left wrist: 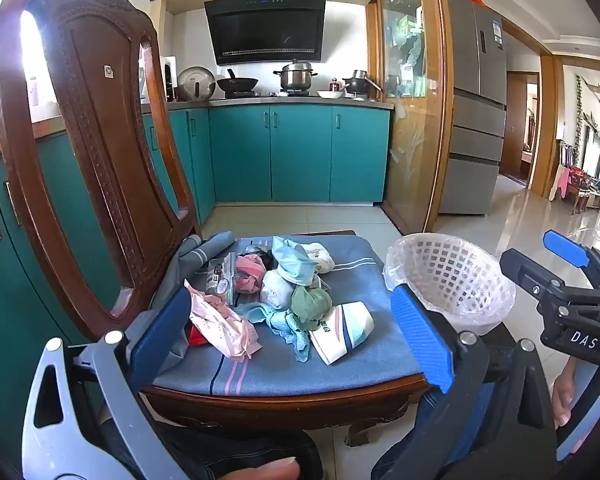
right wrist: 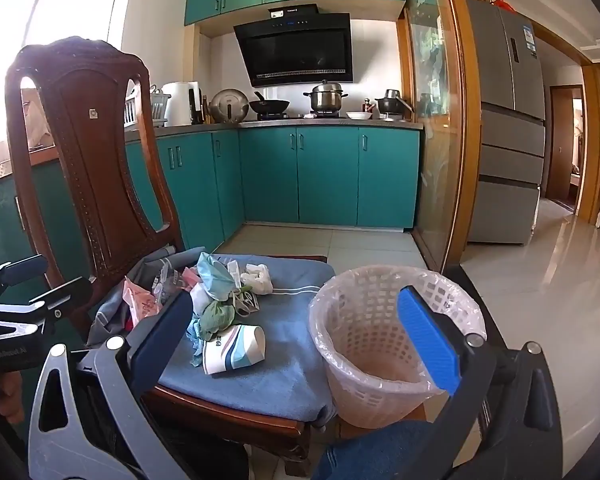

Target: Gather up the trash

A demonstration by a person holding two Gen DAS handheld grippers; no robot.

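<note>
- The trash pile (left wrist: 284, 292) was a heap of crumpled stuff: pink wrapper (left wrist: 220, 326), knotted green bag (left wrist: 311, 306), pale blue bag (left wrist: 294, 262), and a striped paper cup (left wrist: 342, 332) tipped on its side.
- It all sat on the blue cushion (left wrist: 300, 372) of a carved wooden chair (left wrist: 88, 128).
- The lined white basket (right wrist: 380, 344) stood just beside the seat.
- Your left gripper (left wrist: 296, 340) and right gripper (right wrist: 296, 344) were both spread wide, gripping nothing.
- Behind were teal cabinets (left wrist: 300, 152), a stove with pots (left wrist: 296, 74) and a grey fridge (left wrist: 476, 112).
</note>
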